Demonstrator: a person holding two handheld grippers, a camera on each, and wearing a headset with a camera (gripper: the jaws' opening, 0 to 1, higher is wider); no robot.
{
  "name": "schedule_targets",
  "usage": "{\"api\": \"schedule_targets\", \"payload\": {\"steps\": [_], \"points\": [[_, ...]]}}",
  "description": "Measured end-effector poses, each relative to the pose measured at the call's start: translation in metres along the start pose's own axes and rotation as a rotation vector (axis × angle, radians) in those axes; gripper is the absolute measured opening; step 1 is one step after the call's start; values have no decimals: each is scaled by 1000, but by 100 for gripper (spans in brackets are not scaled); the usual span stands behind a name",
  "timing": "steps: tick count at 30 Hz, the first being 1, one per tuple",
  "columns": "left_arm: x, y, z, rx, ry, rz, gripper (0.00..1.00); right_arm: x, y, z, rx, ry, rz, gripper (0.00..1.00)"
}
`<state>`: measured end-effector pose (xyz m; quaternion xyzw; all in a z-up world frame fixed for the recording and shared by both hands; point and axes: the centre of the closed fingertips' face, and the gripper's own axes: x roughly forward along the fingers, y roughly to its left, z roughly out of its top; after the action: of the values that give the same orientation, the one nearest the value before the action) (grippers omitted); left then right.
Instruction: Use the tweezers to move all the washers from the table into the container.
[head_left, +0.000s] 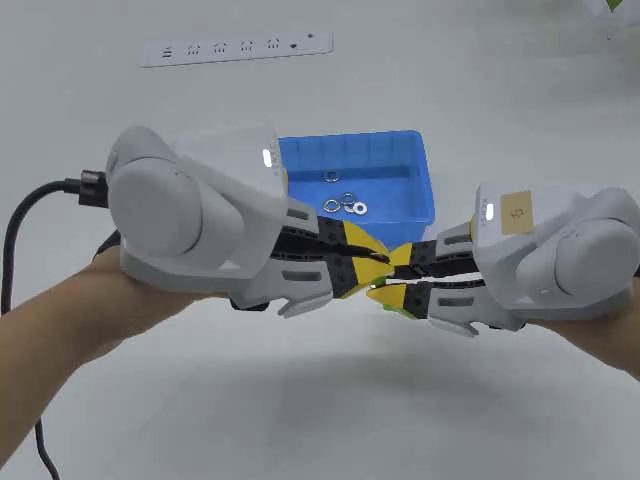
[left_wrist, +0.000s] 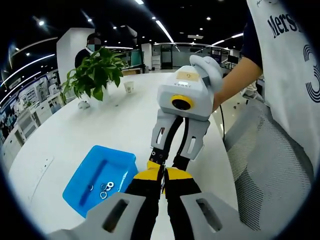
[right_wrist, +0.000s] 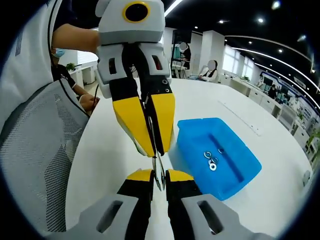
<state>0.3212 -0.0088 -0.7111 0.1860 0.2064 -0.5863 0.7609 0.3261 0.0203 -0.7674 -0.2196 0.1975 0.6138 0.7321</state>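
Observation:
My left gripper and right gripper meet tip to tip above the white table, just in front of the blue container. Thin metal tweezers run between the left gripper's yellow jaws and on down between my right gripper's jaws. Both pairs of jaws look shut on them. In the left gripper view my own jaws are pressed together, facing the right gripper. Several washers lie inside the container, also seen as washers in the container.
A white power strip lies at the far edge of the table. A black cable trails off the left gripper. A potted plant and a cup stand far off. A mesh chair is beside the person.

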Motion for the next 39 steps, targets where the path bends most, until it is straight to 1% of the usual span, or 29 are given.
{"api": "schedule_targets", "payload": {"steps": [11, 18, 20, 24, 26, 27, 29, 33, 34, 37, 39], "points": [[2, 7, -1, -6, 1, 11, 6, 4, -7, 0, 16, -3, -10, 11], [4, 8, -3, -8, 10, 9, 6, 6, -7, -2, 25, -1, -4, 11], [4, 8, -3, 2, 12, 11, 6, 6, -7, -2, 24, -1, -6, 12], [6, 9, -4, -6, 11, 10, 6, 6, -8, -3, 29, 4, -7, 12], [8, 9, -7, -18, 14, 2, 6, 7, -8, -5, 31, 13, -3, 12], [8, 10, -5, -25, 0, 5, 6, 7, -7, -6, 30, 16, 0, 12], [7, 12, -5, -33, -1, 9, 6, 7, -9, -5, 42, 8, -4, 12], [7, 12, -5, -12, 13, 12, 6, 7, -10, -5, 45, 8, 0, 12], [7, 11, -5, -17, 13, 11, 6, 8, -10, -5, 45, 9, 1, 12], [7, 11, -7, -65, 10, 8, 6, 9, -8, -6, 20, 11, 8, 11], [7, 12, -7, -67, 13, 13, 6, 9, -9, -6, 31, 15, 8, 11]]}}
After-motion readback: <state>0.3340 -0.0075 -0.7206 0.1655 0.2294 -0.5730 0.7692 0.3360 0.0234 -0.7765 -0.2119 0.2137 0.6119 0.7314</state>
